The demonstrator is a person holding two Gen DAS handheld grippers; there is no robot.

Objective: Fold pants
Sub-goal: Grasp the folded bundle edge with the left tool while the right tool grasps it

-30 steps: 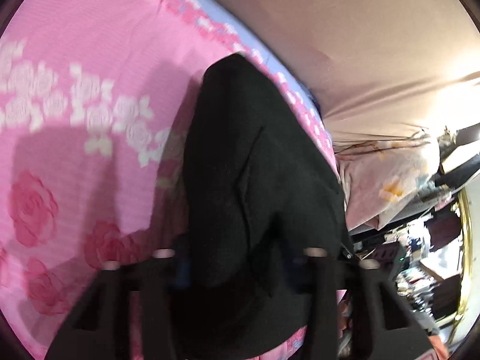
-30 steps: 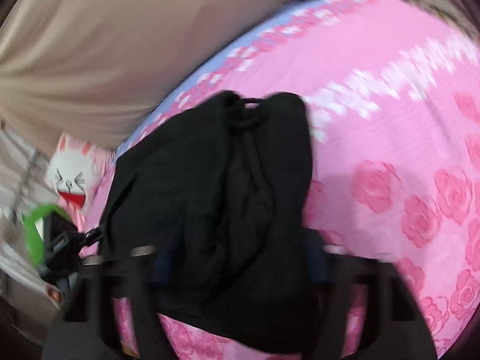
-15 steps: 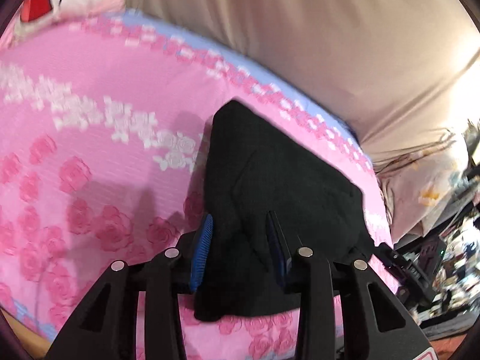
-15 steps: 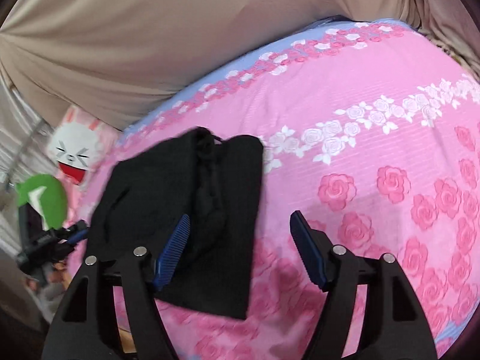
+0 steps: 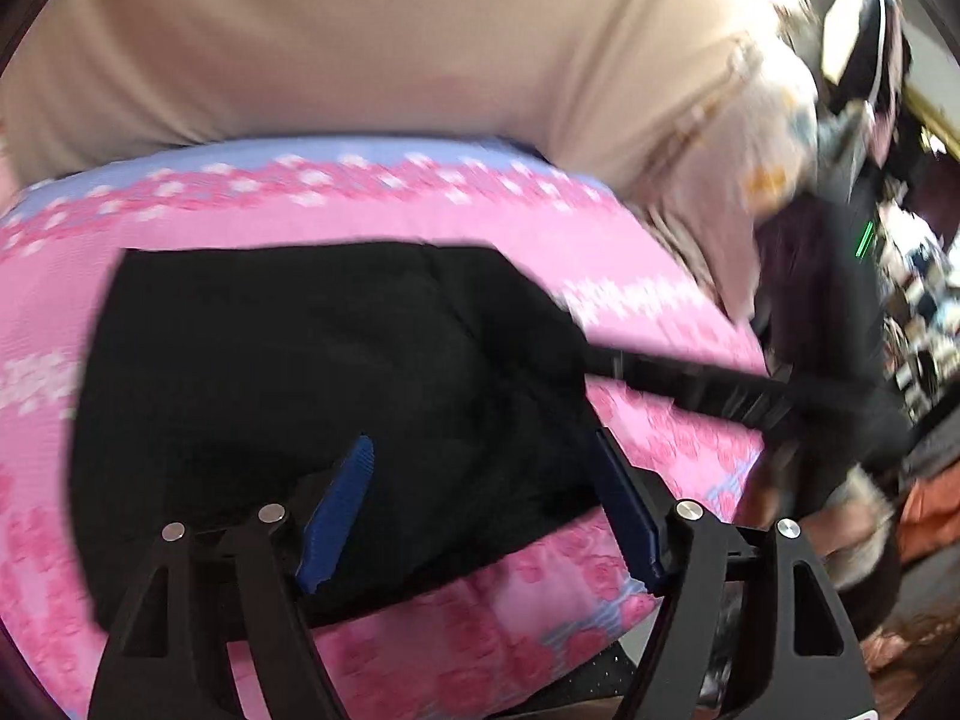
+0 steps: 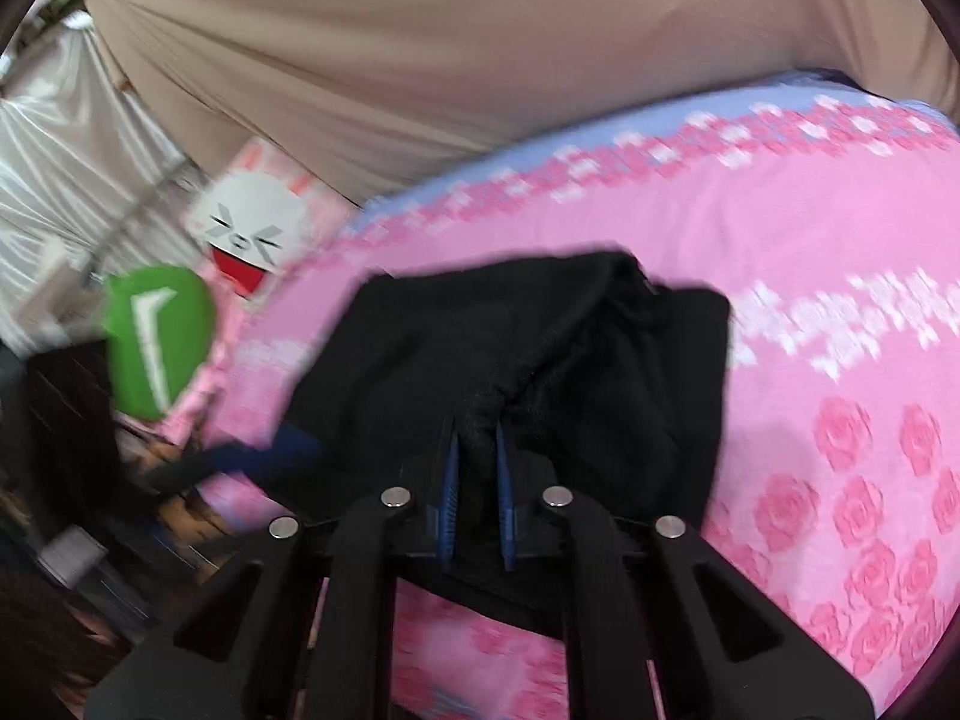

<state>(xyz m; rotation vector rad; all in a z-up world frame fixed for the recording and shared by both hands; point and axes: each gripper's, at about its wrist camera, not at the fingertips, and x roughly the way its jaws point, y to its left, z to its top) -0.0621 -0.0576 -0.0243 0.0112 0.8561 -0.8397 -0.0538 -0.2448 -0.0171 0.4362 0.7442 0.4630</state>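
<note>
Folded black pants lie on the pink rose bedsheet. Left gripper jaws opening, spread wide over the pants, pads clear of fabric. Right gripper closing, pinching a fold of pants.

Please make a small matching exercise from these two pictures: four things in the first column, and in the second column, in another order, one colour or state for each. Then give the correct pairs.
Things:
1. left gripper
2. right gripper
3. bed cover
4. curtain

Colour or state:
A. beige, hanging behind the bed
B. jaws apart and opening, pads not pressing the cloth
C. pink with roses
D. jaws closing, pinching a fold of the black pants

Pairs: 1-B, 2-D, 3-C, 4-A
</note>
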